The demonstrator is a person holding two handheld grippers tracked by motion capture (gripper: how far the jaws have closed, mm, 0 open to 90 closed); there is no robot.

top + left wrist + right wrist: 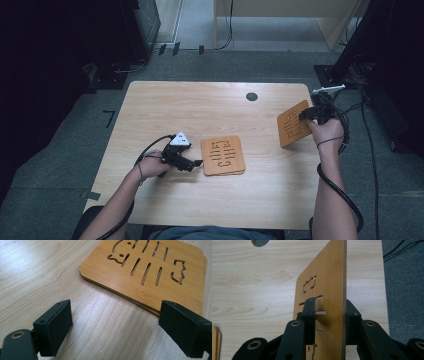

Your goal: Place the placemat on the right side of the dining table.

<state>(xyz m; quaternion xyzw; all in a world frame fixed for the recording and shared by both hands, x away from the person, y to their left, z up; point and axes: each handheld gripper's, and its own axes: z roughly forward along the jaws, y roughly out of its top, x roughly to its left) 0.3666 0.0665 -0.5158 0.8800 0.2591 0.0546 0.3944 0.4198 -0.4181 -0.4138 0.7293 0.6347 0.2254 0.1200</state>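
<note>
Right gripper (329, 315) clamps a tilted wooden trivet (329, 277) at its edge. Left gripper (115, 325) gapes wide, empty, beside stacked trivets (150, 272).

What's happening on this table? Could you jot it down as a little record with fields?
Surface: light wooden table
Middle of table: stack of bamboo trivets with fish-bone cut-outs, lying flat
Left gripper: jaws open, beside the stack's edge, nothing between them
Right gripper: one bamboo trivet between its jaws, tilted up near the table's right edge
Table hole: round cable hole near the far edge
</note>
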